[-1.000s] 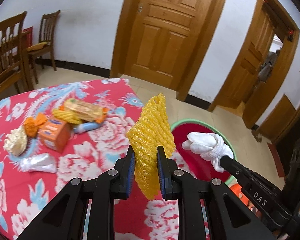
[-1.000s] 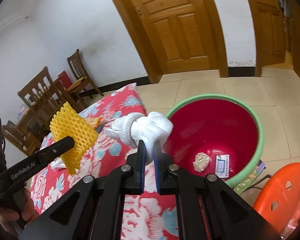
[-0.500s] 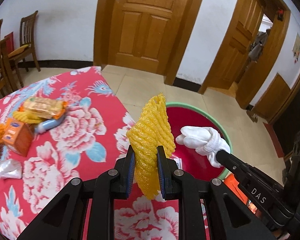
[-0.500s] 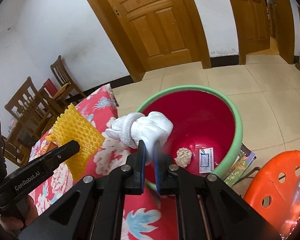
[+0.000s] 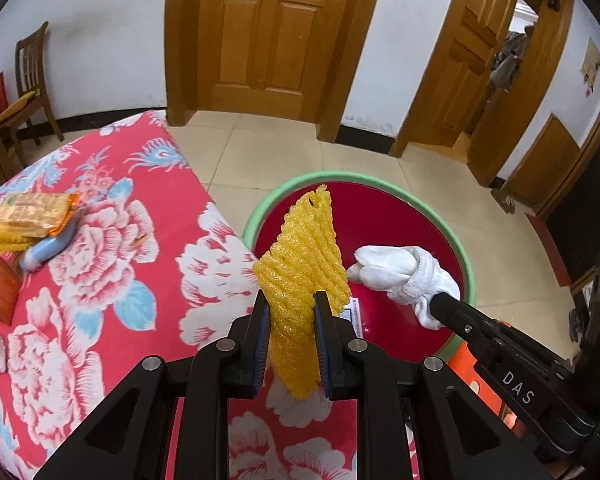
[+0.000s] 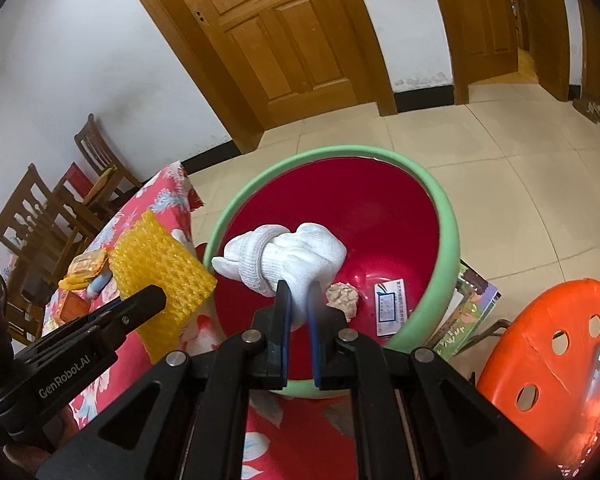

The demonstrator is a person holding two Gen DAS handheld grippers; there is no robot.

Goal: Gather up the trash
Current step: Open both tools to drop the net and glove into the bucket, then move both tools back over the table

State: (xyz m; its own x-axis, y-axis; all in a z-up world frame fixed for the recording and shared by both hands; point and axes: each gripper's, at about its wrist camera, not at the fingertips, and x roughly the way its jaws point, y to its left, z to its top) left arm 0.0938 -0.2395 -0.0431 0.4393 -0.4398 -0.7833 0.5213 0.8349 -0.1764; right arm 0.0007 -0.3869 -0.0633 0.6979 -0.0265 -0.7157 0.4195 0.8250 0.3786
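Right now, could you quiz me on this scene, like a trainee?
1. True or false: the left gripper holds the yellow foam net.
2. What does the right gripper hold? A) a biscuit pack B) a white glove C) a box
3. Fill in: inside the basin lie a crumpled wad and a small ____.

Key:
1. True; its pads clamp the net.
2. B.
3. Card; it lies flat on the red bottom, right of the wad.
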